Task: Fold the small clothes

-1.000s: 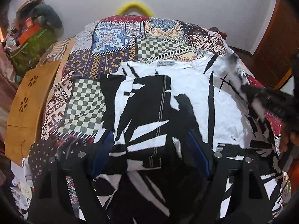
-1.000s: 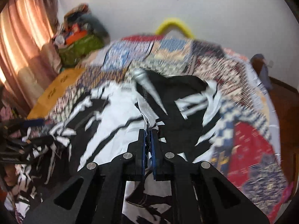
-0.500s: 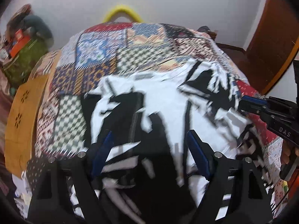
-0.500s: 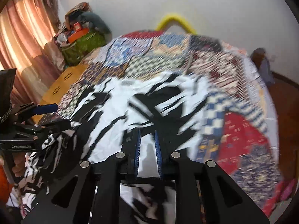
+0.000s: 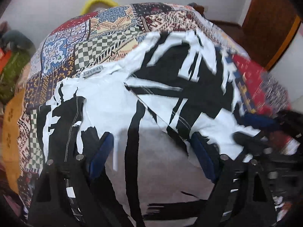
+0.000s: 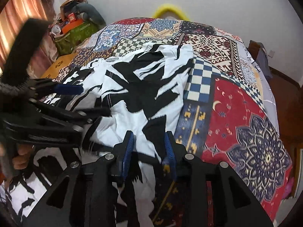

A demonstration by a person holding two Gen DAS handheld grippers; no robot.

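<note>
A black-and-white patterned shirt [image 5: 117, 102] lies spread on the patchwork bedspread [image 5: 106, 43], collar label toward the far side. Its right part is folded inward over the middle [image 6: 144, 87]. My left gripper [image 5: 151, 151] hangs low over the shirt's near half. Its jaws are wide and still opening, with cloth beneath them and nothing pinched. In the right wrist view the left gripper [image 6: 87, 100] stands close at the left. My right gripper [image 6: 149, 143] is over the shirt's near right edge. Its jaws are opening, and cloth lies loose between the blue pads [image 6: 128, 147].
A yellow hoop [image 6: 168, 9] leans on the back wall. Bags and clutter [image 6: 75, 26] pile up at the far left beside a curtain [image 6: 22, 7]. An orange panel [image 5: 11, 128] flanks the bed's left side, a wooden door [image 5: 269, 22] its right. A hand [image 6: 19, 157] holds the left gripper.
The right gripper was shut on a raised fold of the shirt; it has let go and its jaws have parted, and the fold now lies flat. The left gripper slid right and lower.
</note>
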